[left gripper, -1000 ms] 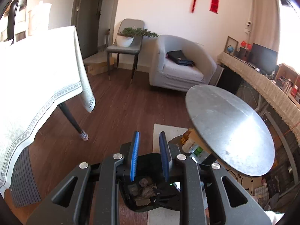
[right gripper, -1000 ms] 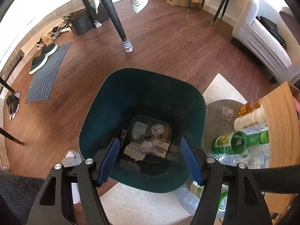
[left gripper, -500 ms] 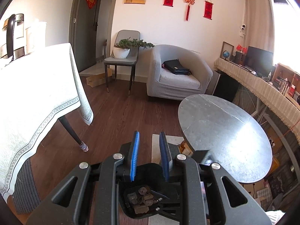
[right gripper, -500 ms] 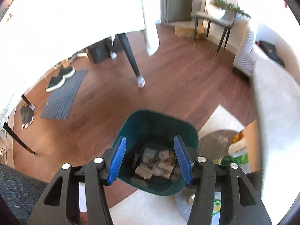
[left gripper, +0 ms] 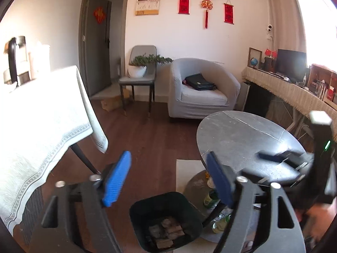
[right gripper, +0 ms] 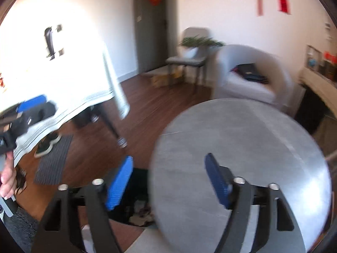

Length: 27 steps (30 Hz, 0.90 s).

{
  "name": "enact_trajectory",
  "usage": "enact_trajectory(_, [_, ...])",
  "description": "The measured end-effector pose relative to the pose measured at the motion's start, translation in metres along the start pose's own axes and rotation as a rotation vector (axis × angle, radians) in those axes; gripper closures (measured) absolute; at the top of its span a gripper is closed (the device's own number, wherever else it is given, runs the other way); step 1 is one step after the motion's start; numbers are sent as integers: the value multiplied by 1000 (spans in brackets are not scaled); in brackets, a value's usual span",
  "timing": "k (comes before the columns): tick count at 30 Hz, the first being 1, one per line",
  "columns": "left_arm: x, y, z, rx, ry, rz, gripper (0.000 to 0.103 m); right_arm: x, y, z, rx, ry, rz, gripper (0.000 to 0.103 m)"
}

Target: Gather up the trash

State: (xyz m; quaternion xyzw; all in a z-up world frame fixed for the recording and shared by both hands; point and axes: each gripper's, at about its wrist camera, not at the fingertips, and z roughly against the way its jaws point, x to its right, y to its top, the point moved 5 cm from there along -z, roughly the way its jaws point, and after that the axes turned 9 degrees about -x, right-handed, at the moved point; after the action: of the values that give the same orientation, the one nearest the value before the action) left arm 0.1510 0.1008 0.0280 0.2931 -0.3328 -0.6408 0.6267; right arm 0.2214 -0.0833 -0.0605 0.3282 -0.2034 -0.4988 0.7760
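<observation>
Dark wood-plank flooring (left gripper: 151,139) runs through a living room with white walls, a grey tub armchair (left gripper: 202,90) and a table under a white, lace-edged tablecloth (left gripper: 42,113).

Left gripper (left gripper: 168,179): jaws spread wide, blue ribbed pads (left gripper: 117,179) well apart, nothing between them. It hangs above a dark, square-mouthed plastic trash bin (left gripper: 166,221) with rounded corners, which stands on the floor at the edge of a pale rug (left gripper: 187,172). Crumpled paper and card scraps (left gripper: 166,233) lie in the bottom of the bin.

Right gripper (right gripper: 169,181): jaws likewise wide apart, empty, touching nothing. It hangs over the near edge of a round grey table top (right gripper: 252,143) of stone-like finish with pale veins. In this view the bin (right gripper: 137,200) shows only in part, below and left of that top; the view is motion-blurred.

Green-capped bottles (left gripper: 210,198) stand on a lower round shelf under the table top, just beside the bin; their labels are too small to read.

Writing: red hangings (left gripper: 207,0) on the far wall and a red square (left gripper: 99,15) on the grey door carry gold characters, not legible at this size. A wall calendar (left gripper: 147,2) is also unreadable.
</observation>
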Motion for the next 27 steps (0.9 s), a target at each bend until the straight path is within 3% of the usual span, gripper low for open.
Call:
enact_trajectory(2, [4,-7,9,30,2,-3,10,26,-7,22,34,-45,-46,19])
enact_trajectory(11, [18,-37,23,10,15,-19,7,101,-48,83,90,-195,-142,8])
enact_trajectory(18, [16,-51,33,42,43,5,7,99,-81,110,146,-186,-131,5])
enact_trajectory(27, [9,-77,29,38,44,26,7,72,-111,108,161,-132,-94,4])
